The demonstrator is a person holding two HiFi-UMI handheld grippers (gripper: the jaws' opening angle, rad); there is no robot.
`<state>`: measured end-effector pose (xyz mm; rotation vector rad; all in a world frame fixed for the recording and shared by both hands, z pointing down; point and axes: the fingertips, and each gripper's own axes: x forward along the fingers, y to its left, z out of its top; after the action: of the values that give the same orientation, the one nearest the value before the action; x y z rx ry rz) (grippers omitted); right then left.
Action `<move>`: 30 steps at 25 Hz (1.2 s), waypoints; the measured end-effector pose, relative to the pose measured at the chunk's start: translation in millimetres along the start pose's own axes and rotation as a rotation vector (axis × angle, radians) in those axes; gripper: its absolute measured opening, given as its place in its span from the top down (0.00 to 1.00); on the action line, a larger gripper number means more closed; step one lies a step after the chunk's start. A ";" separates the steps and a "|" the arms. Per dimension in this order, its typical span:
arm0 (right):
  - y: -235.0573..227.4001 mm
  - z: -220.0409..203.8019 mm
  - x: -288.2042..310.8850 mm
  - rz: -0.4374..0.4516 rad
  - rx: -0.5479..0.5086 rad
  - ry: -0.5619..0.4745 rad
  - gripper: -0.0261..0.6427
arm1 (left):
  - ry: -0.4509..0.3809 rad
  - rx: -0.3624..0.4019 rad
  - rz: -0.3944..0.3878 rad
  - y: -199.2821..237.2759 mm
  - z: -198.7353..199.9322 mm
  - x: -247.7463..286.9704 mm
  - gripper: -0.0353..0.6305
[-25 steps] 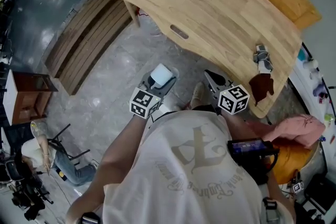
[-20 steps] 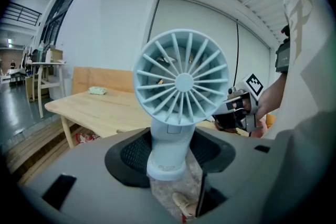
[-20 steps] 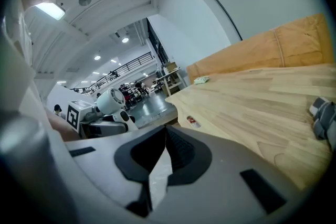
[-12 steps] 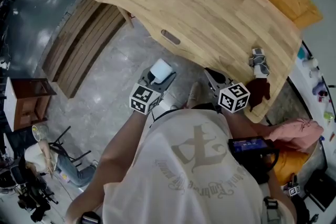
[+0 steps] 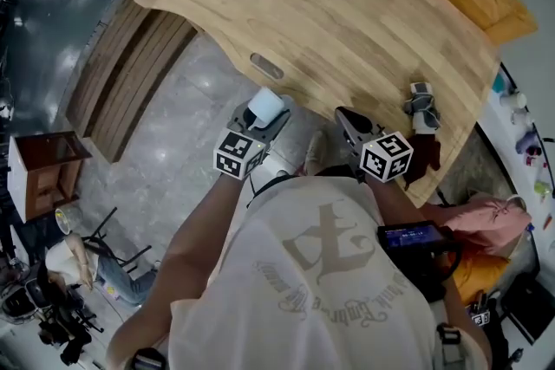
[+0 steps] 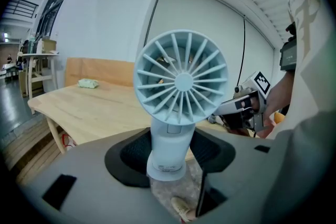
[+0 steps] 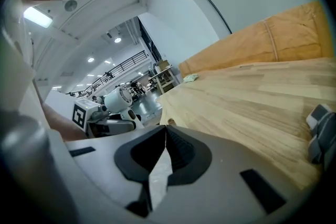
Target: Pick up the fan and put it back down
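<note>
No legible text was found. On the shirt (image 5: 321, 273) a large emblem and a curved script line are printed, seen upside down and not readable. Only black-and-white square codes are carried by the left marker cube (image 5: 236, 153) and the right marker cube (image 5: 386, 156). On the fan (image 6: 181, 81) a small label (image 6: 167, 168) is fixed at the base, too fine to be read.

We note: fan (image 6: 181, 107) is pale-blue plastic, matt, smooth. Table (image 5: 347, 4) is light wood w/ visible grain, satin finish. Floor (image 5: 165, 160) is grey, stone-like, polished, w/ glare spots. Left gripper (image 6: 170, 139) has a grey matt plastic shell; pads (image 6: 131, 157) black, ribbed, rubbery-looking. Shirt (image 5: 321, 290) is white cloth, faded print. Slatted boards (image 5: 130, 74) are darker wood, dull.
</note>
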<state>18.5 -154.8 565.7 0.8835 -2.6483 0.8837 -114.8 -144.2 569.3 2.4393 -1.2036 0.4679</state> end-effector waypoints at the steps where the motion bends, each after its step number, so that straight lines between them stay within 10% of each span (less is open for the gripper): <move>1: -4.9 1.2 -0.1 -0.001 0.003 0.003 0.94 | 0.005 -0.001 -0.001 1.1 0.7 5.9 0.59; 30: -135.0 9.7 -26.1 -0.116 0.118 0.015 0.94 | 0.099 0.021 -0.111 -0.3 19.8 192.4 0.59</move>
<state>120.6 -234.6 612.5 1.0417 -2.5247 1.0214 -0.8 -284.2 638.8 2.4542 -1.0225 0.5647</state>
